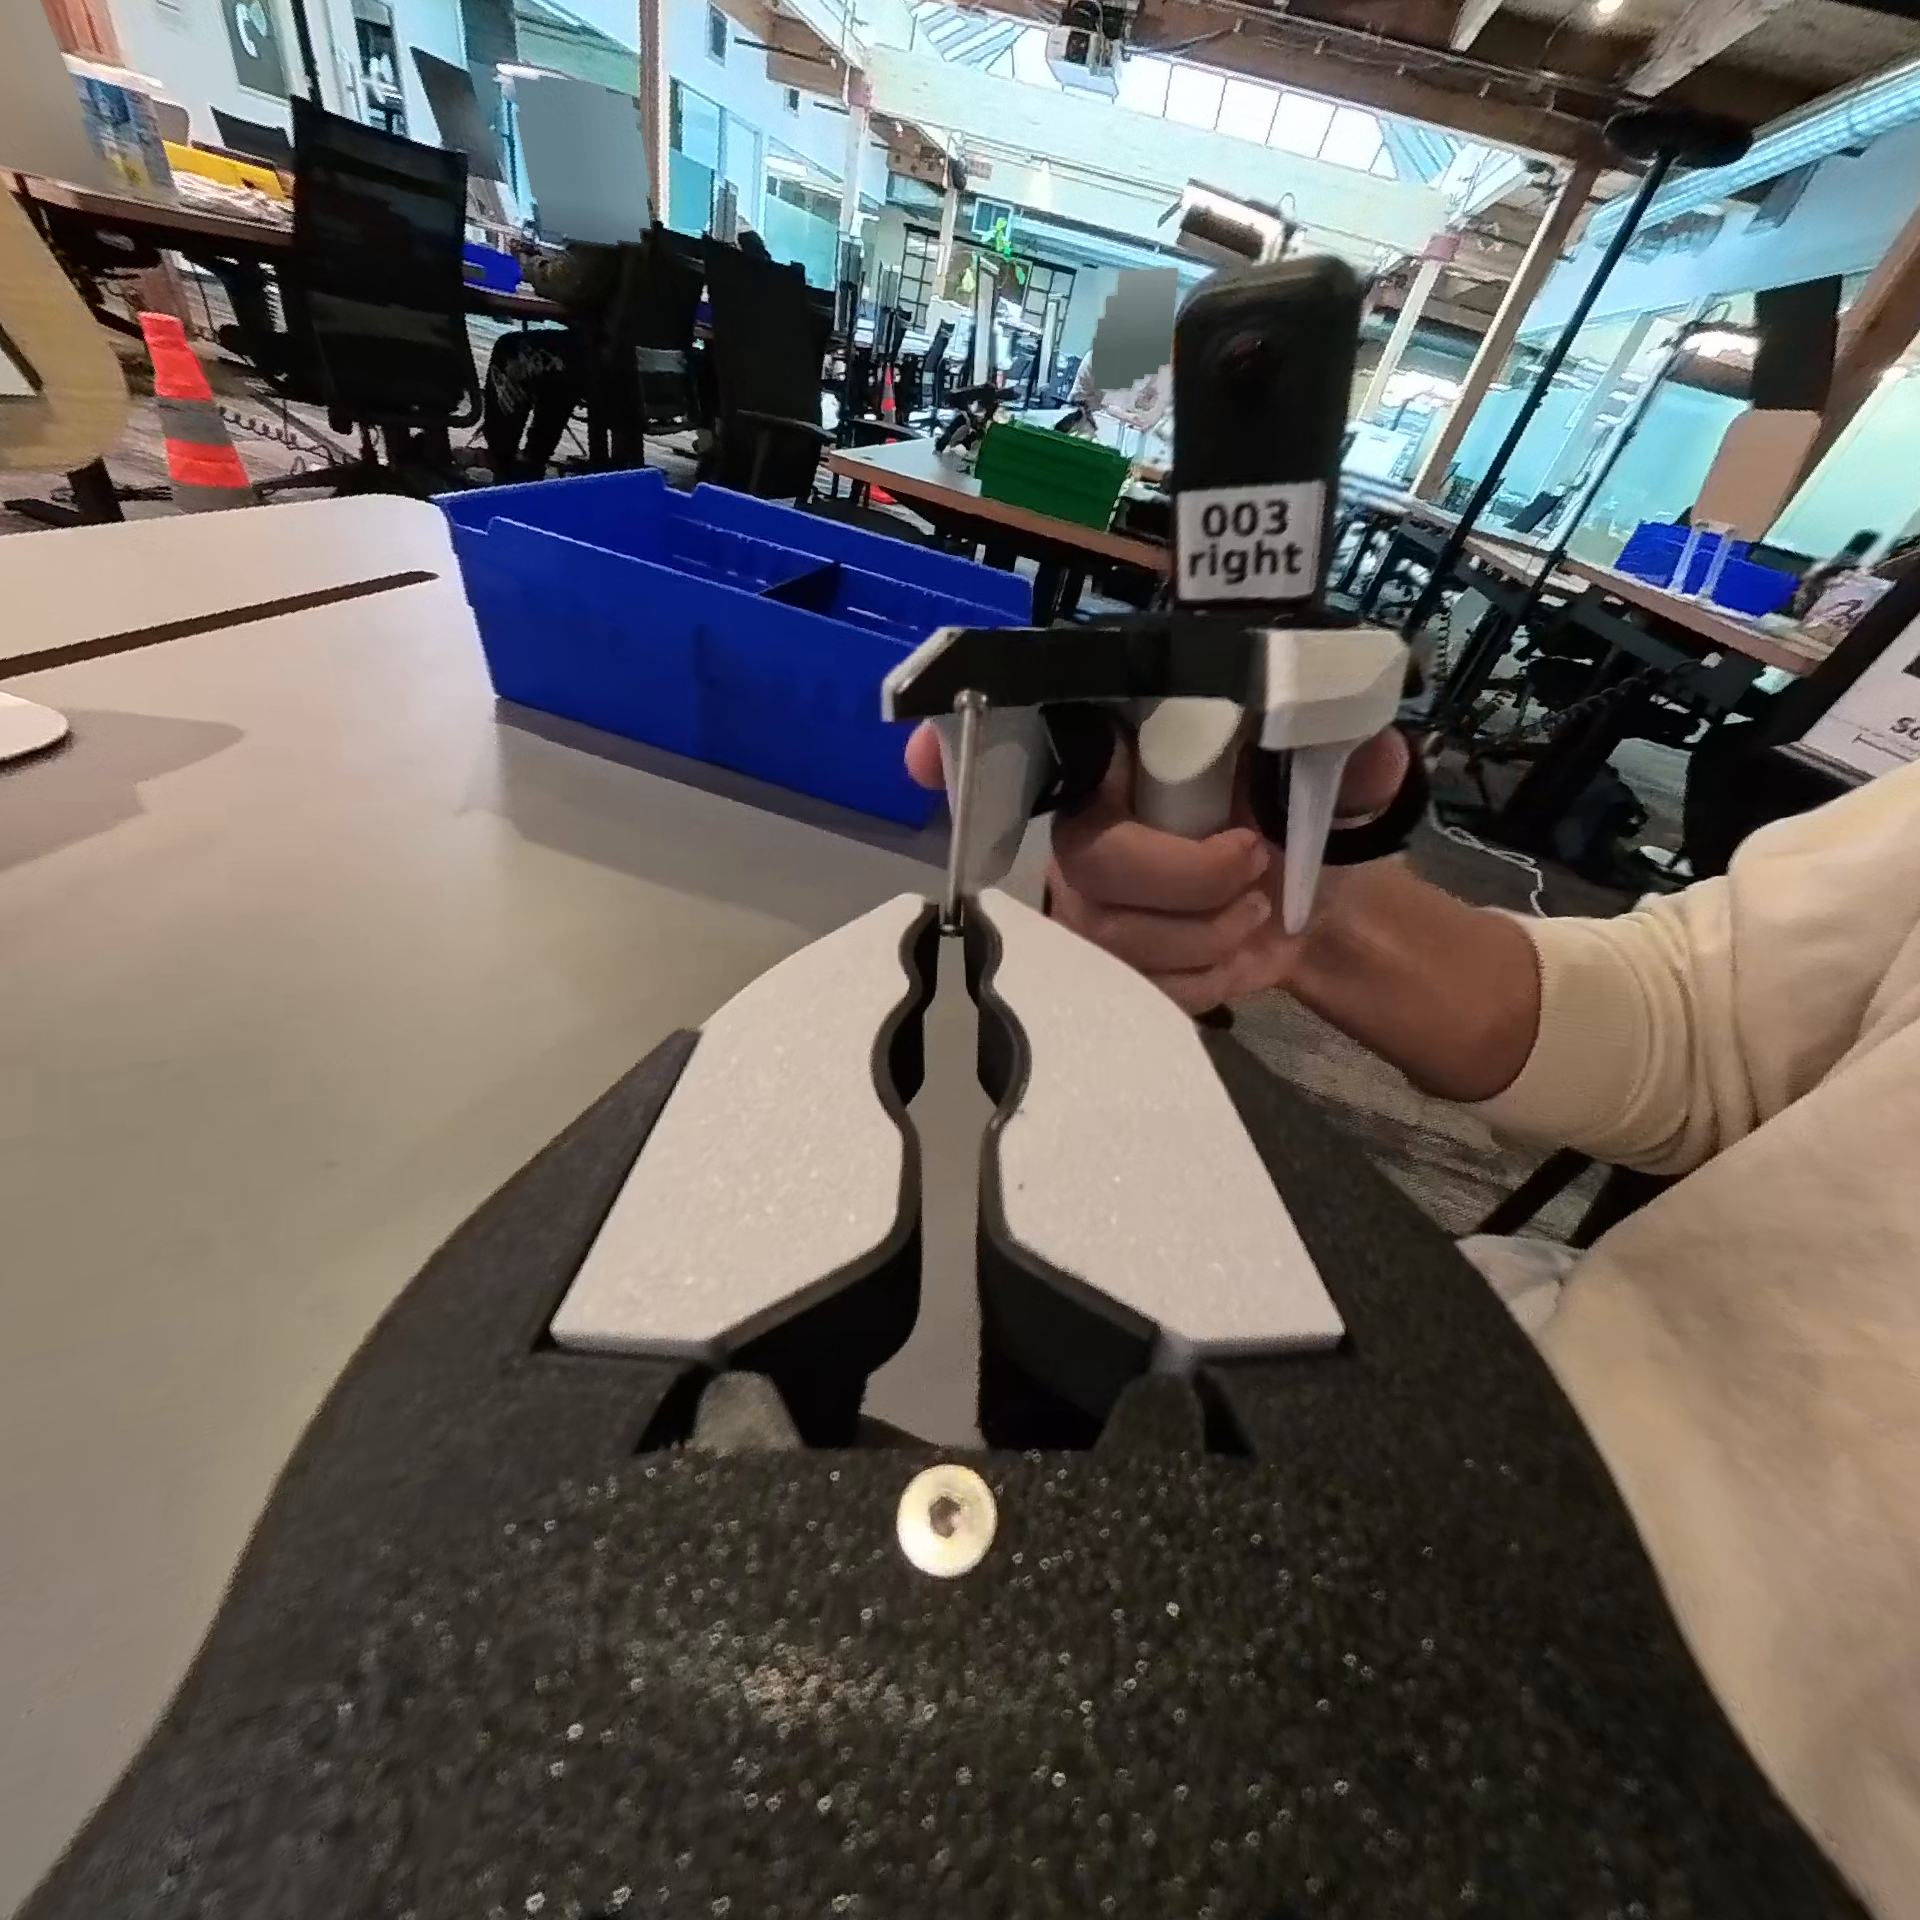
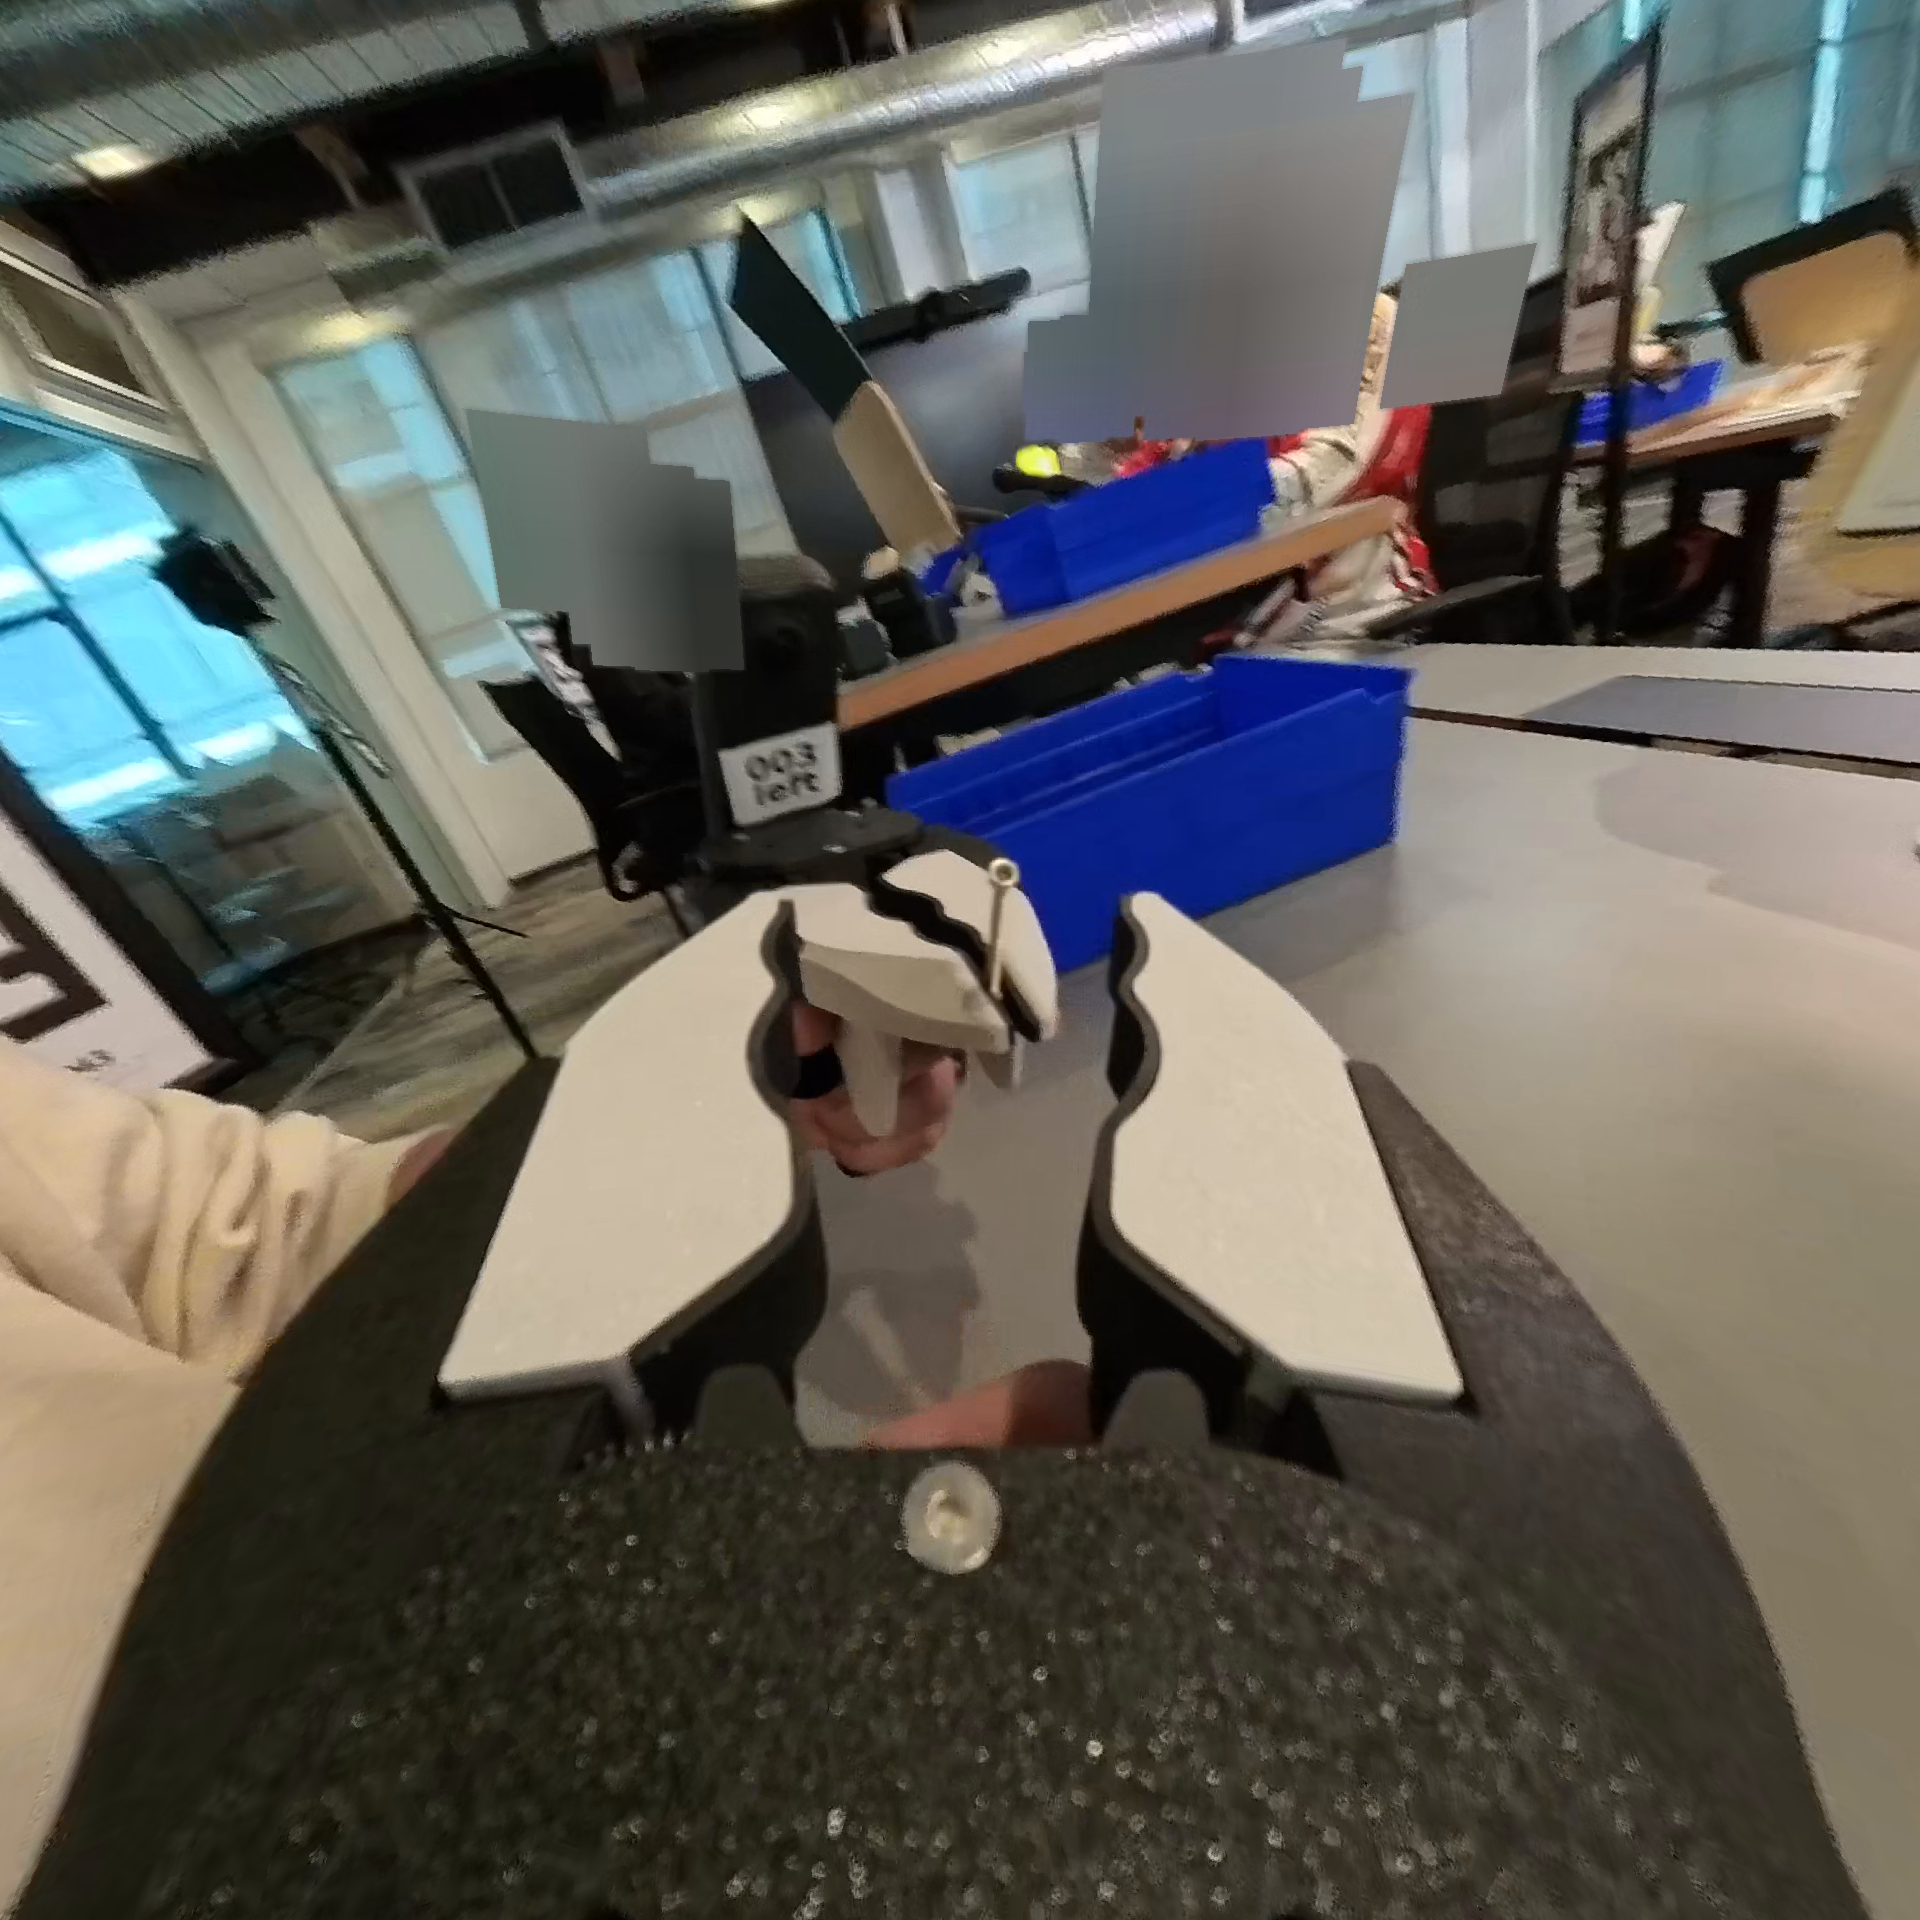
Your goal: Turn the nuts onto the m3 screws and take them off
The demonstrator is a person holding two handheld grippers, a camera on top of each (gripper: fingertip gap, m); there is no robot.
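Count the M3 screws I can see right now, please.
1. The M3 screw stands upright, pinched at its lower end in the tips of the left gripper. The right gripper is open and empty. More may lie hidden inside the blue bin.

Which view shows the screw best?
The left wrist view: the screw stands sharp and upright, its lower end pinched at the tip of the left gripper, with jaws closed. The right wrist view shows it smaller, farther off and slightly blurred.

The person is wearing cream sleeves point(image 1: 1621, 1049) and gripping speckled black grippers point(image 1: 951, 920) bearing pale grey wavy-edged fingers point(image 1: 790, 1122) (one silver screw point(image 1: 947, 1522) showing at each base).
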